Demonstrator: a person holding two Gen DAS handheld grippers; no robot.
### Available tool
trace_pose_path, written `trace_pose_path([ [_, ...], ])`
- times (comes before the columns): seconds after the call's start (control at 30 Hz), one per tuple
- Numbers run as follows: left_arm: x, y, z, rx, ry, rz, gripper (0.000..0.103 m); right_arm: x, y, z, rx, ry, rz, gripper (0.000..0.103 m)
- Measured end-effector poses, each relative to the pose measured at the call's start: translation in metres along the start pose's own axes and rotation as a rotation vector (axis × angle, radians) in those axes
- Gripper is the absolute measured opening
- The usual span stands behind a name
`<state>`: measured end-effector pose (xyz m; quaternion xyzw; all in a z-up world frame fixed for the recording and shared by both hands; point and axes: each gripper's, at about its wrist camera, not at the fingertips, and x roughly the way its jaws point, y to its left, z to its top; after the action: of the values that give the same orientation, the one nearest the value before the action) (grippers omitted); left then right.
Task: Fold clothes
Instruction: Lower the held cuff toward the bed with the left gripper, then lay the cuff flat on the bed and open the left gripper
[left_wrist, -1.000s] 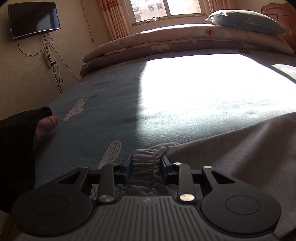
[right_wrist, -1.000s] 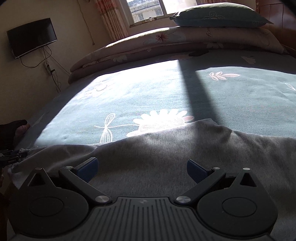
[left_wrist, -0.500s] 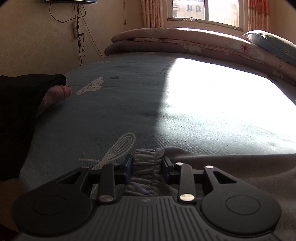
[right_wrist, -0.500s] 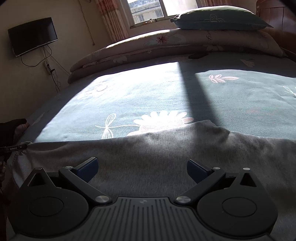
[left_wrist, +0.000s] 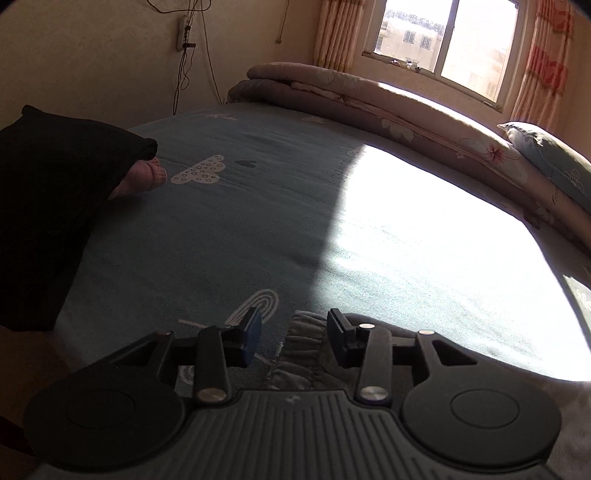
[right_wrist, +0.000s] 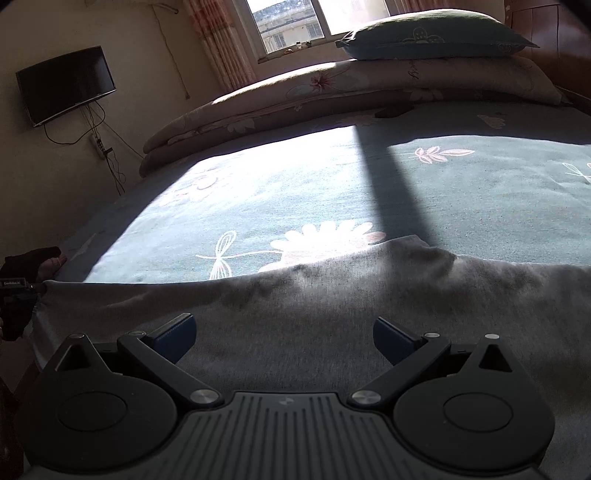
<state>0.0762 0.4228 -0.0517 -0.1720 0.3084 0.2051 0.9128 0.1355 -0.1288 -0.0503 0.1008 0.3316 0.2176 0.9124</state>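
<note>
A grey garment (right_wrist: 332, 314) lies stretched across the near edge of the bed. Its gathered elastic cuff (left_wrist: 306, 347) sits between the fingers of my left gripper (left_wrist: 293, 328), whose jaws are opening. The blue left pad (left_wrist: 251, 332) stands clear of the cloth and the right pad is close beside it. In the right wrist view the left gripper (right_wrist: 18, 290) shows at the garment's far left end. My right gripper (right_wrist: 284, 336) hangs wide open over the middle of the grey cloth, gripping nothing.
The teal patterned bed sheet (left_wrist: 240, 240) runs back to a folded floral quilt (right_wrist: 295, 99) and a pillow (right_wrist: 436, 37) under the window. A person's bare foot (left_wrist: 147, 177) and black trouser leg (left_wrist: 55, 206) rest at the left edge. A TV (right_wrist: 66, 85) hangs on the wall.
The left gripper rolled and shifted, and its jaws spread away from the cuff that they pinched. The garment's left end is pulled out flatter. The right gripper stayed put.
</note>
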Motion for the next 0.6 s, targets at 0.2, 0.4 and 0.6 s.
trace_pose_path([
  [0.2, -0.006, 0.045, -0.010, -0.279, 0.051, -0.181, 0.051, -0.006, 0.001, -0.003, 0.006, -0.006, 0.013, 0.103],
  [0.4, 0.003, 0.055, -0.043, -0.358, 0.116, -0.191, 0.058, -0.008, -0.001, -0.006, 0.032, -0.007, 0.016, 0.103],
  [0.6, 0.010, 0.056, -0.067, -0.394, 0.126, -0.187, 0.057, -0.010, -0.002, -0.007, 0.034, -0.006, 0.012, 0.103],
])
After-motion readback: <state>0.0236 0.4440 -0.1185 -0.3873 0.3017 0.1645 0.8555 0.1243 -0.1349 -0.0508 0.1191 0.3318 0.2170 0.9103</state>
